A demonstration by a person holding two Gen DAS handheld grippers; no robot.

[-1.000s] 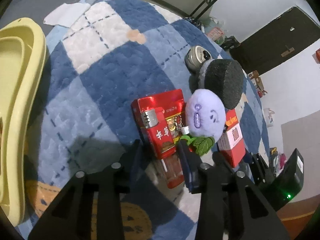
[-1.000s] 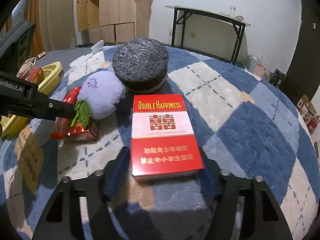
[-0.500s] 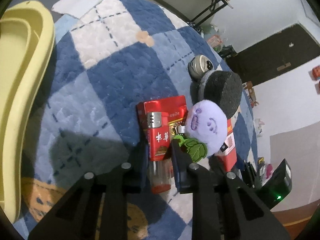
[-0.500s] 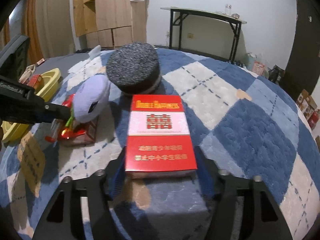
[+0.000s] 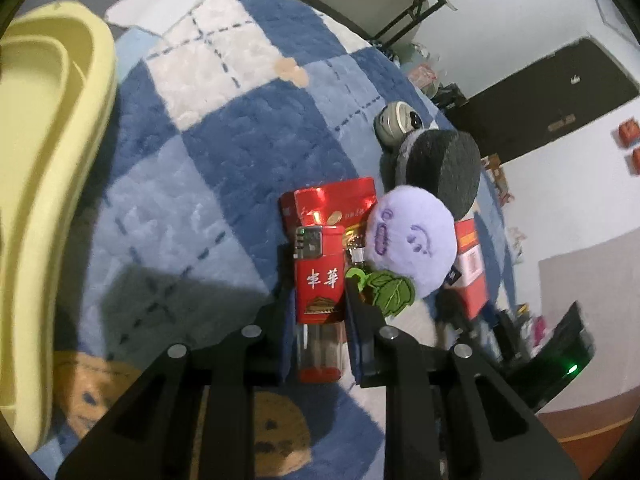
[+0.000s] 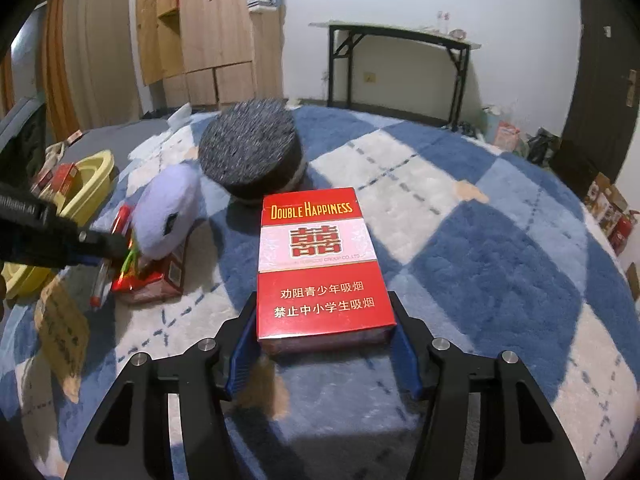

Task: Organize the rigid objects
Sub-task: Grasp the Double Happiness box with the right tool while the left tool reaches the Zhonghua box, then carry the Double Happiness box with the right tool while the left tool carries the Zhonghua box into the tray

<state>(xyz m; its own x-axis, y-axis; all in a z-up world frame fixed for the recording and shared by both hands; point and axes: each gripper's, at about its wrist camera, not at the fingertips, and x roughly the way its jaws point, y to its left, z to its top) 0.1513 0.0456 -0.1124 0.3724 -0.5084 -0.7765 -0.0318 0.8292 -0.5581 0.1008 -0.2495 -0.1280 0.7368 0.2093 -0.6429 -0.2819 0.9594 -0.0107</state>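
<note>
My left gripper (image 5: 318,308) is shut on a red lighter (image 5: 320,280) that lies on a red cigarette pack (image 5: 332,204). A purple plush (image 5: 412,246) with a green leaf leans against the pack's right side. My right gripper (image 6: 324,320) is shut on a red Double Happiness cigarette box (image 6: 320,264), held flat just above the blue checked blanket (image 6: 480,248). The left gripper's arm (image 6: 56,240) shows at the left of the right wrist view, next to the plush (image 6: 168,212).
A dark round cushion (image 6: 250,152) lies behind the box, also in the left wrist view (image 5: 444,164). A yellow tub (image 5: 44,160) stands at the left. A small round tin (image 5: 394,122) sits far back. A black folding table (image 6: 400,64) stands by the wall.
My left gripper has closed in on the lighter and its fingers now clamp it. My right gripper has lifted the Double Happiness box slightly and the view has tilted up.
</note>
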